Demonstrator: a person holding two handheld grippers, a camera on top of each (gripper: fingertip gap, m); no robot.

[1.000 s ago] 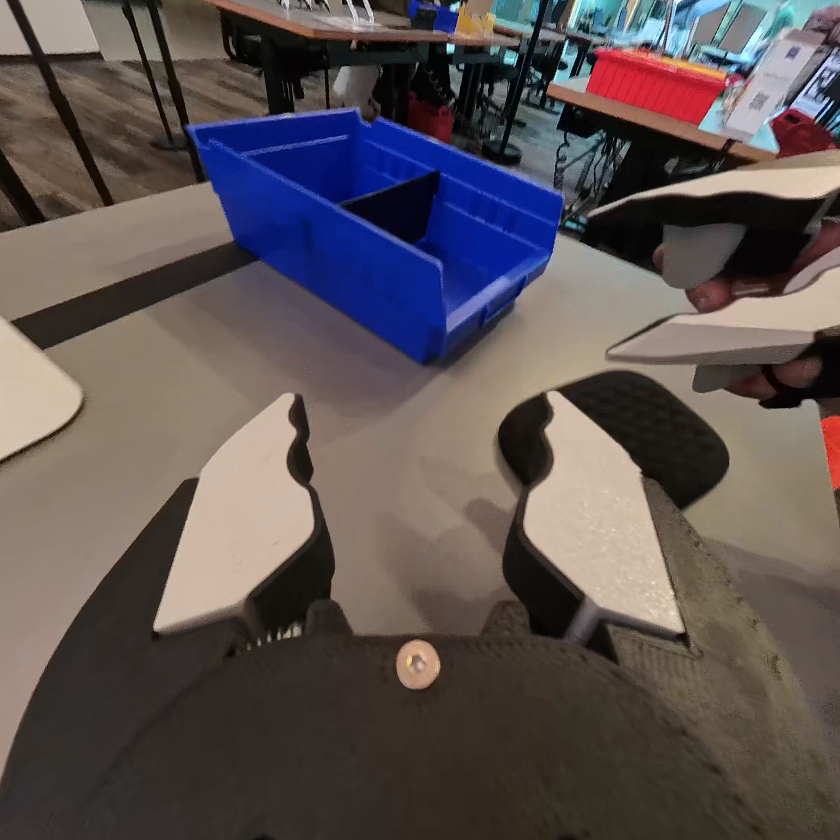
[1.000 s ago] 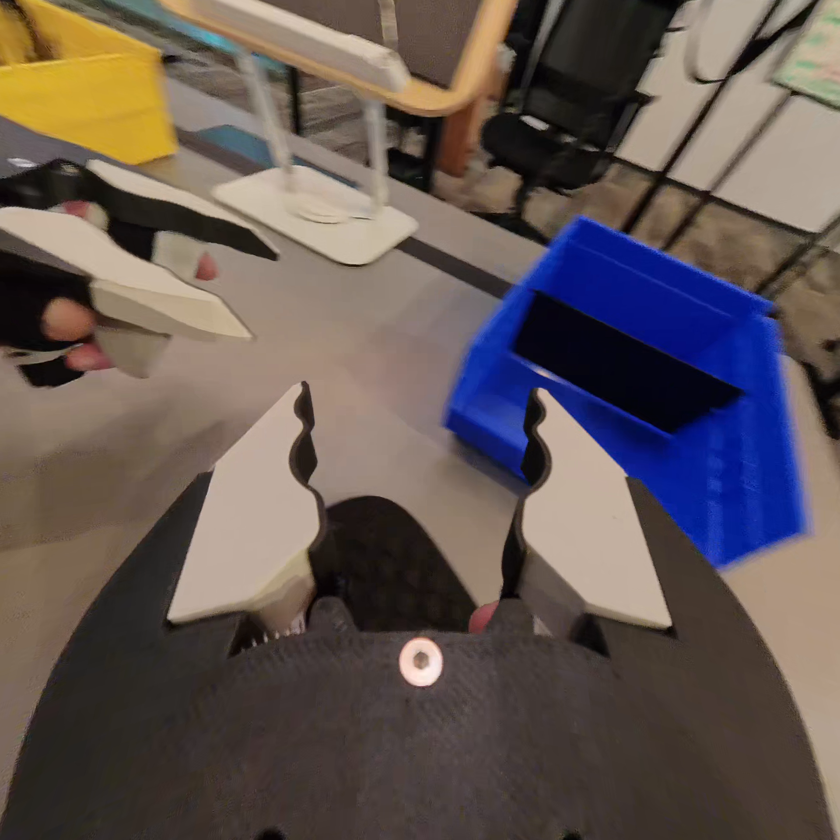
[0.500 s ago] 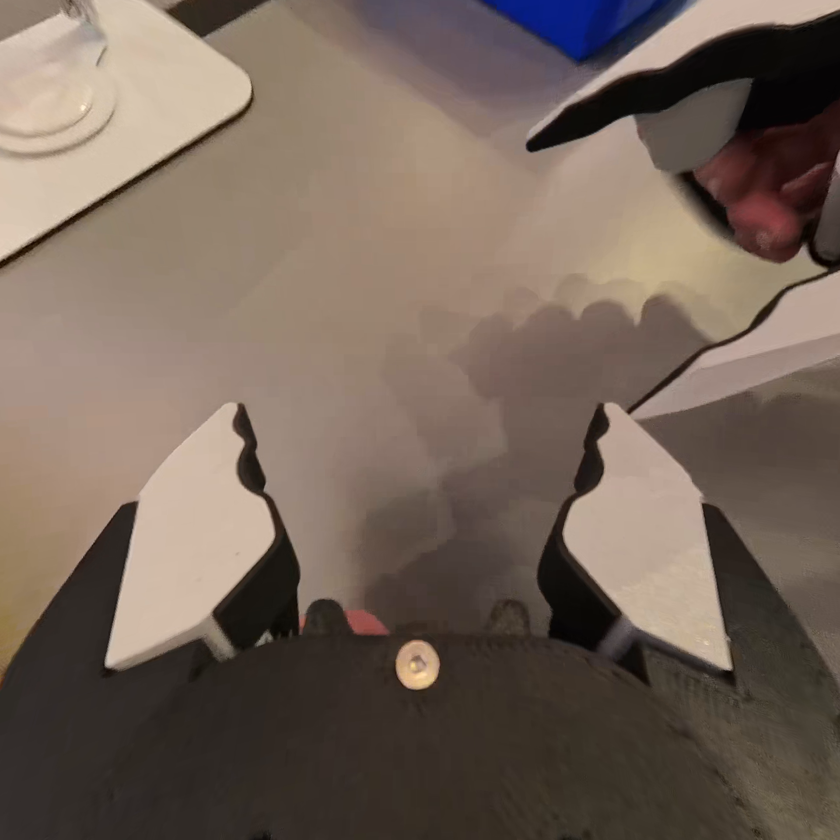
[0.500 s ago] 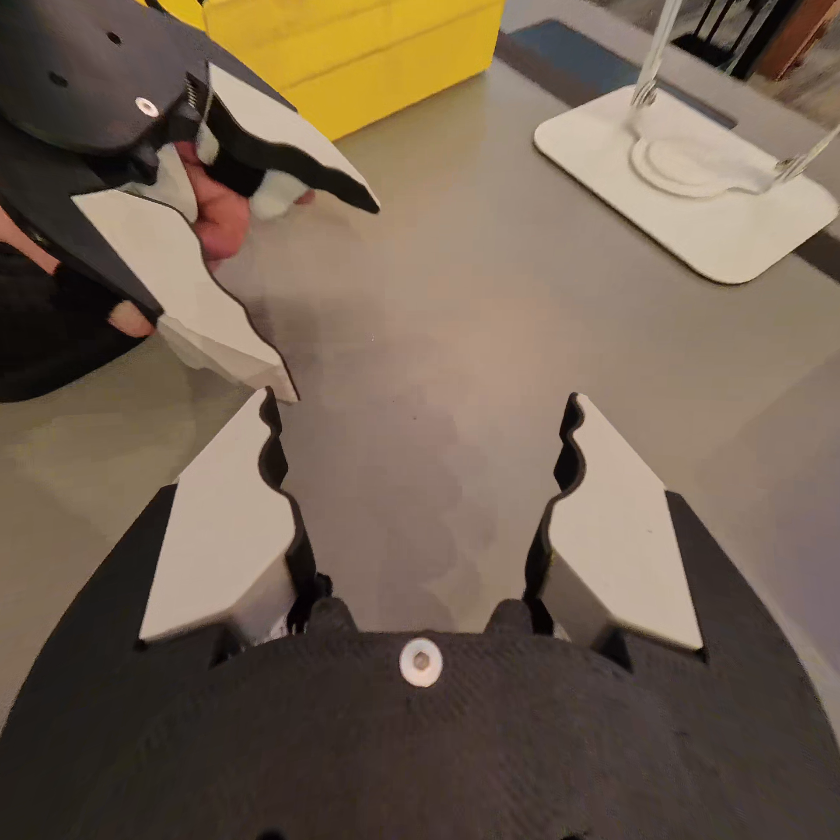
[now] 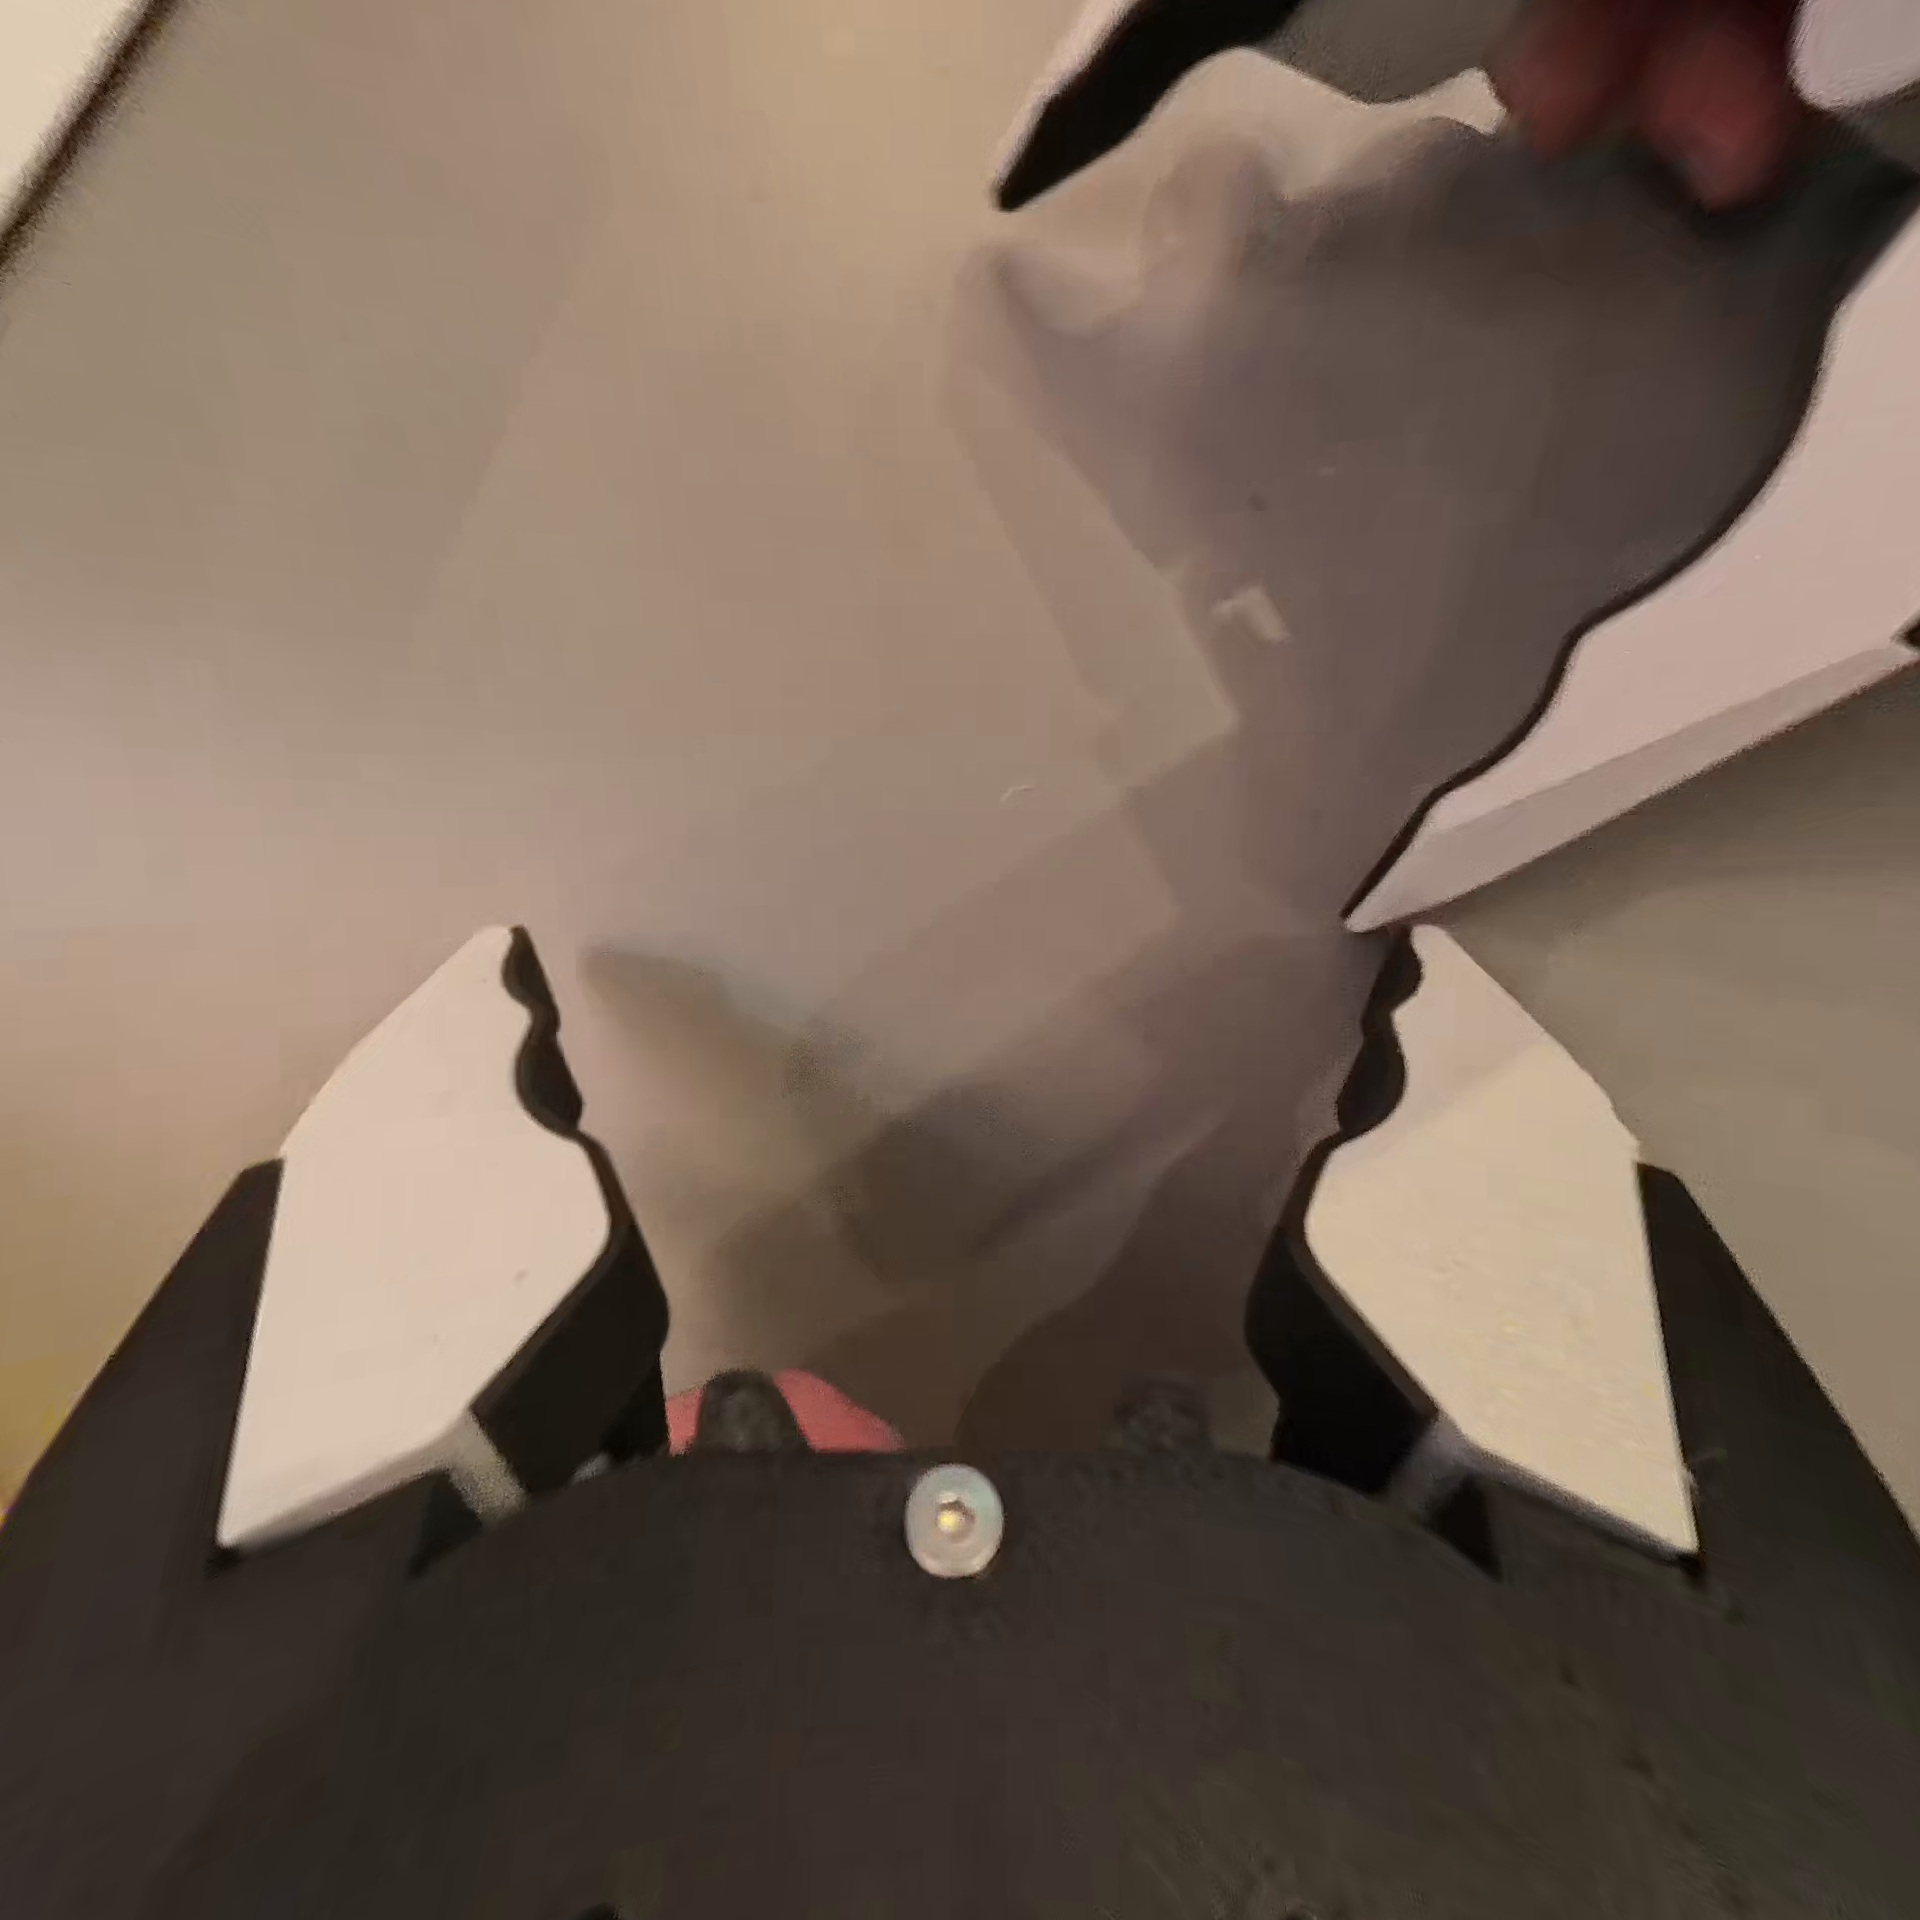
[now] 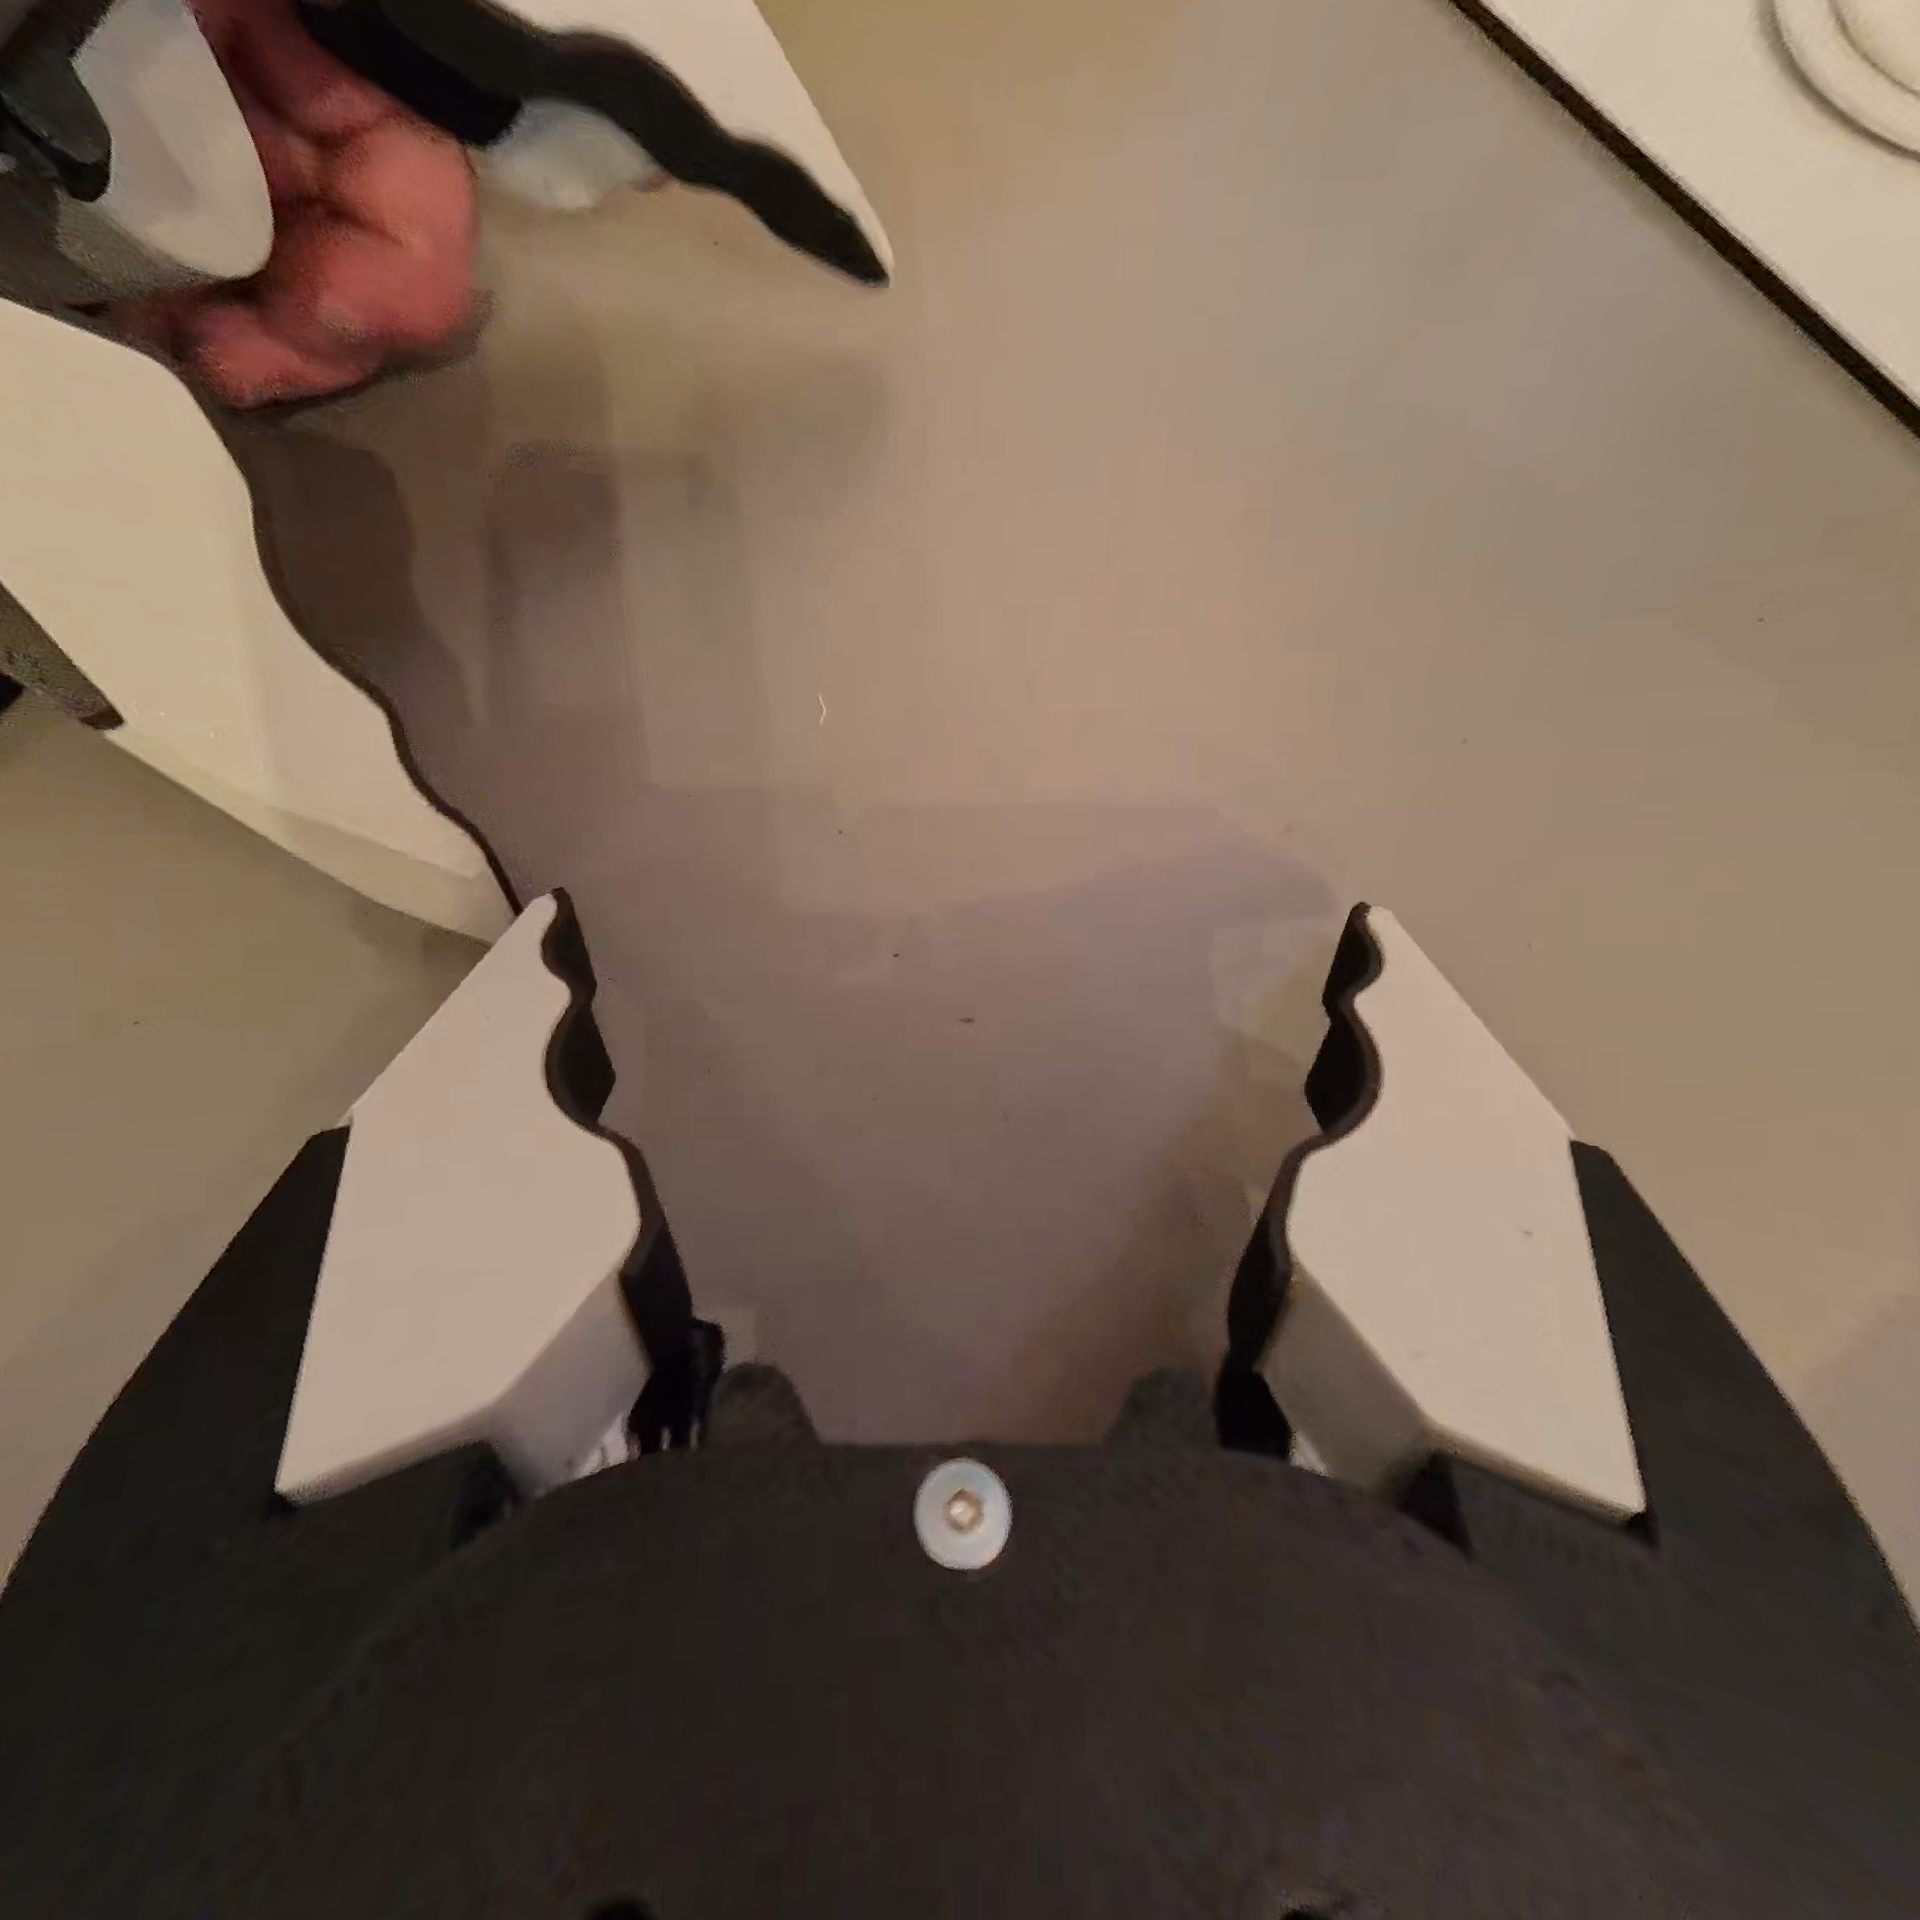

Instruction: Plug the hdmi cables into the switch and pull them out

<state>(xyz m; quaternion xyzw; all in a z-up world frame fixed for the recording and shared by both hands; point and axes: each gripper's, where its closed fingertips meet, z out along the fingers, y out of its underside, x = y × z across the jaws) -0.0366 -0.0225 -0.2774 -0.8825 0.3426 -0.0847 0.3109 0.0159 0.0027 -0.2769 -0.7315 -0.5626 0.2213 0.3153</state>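
No HDMI cable and no switch show in either view. My left gripper [image 5: 961,940] is open and empty, pointing down close over the bare grey table [image 5: 520,520]. My right gripper [image 6: 956,914] is also open and empty, close over the same table [image 6: 1195,520]. Each shows in the other's view: the right gripper [image 5: 1195,540] comes in from the upper right with its lower fingertip almost touching my left gripper's right fingertip. The left gripper [image 6: 686,582] comes in from the upper left, open, held by a hand [image 6: 332,281].
A white flat stand base [image 6: 1704,197] lies at the upper right of the right wrist view, and its edge [image 5: 52,94] shows at the top left corner of the left wrist view. Shadows of both grippers fall on the table between them.
Both grippers have tilted down and dropped closer to the table, and moved nearer each other. The blue bin and yellow bin have left the views. Both stayed open.
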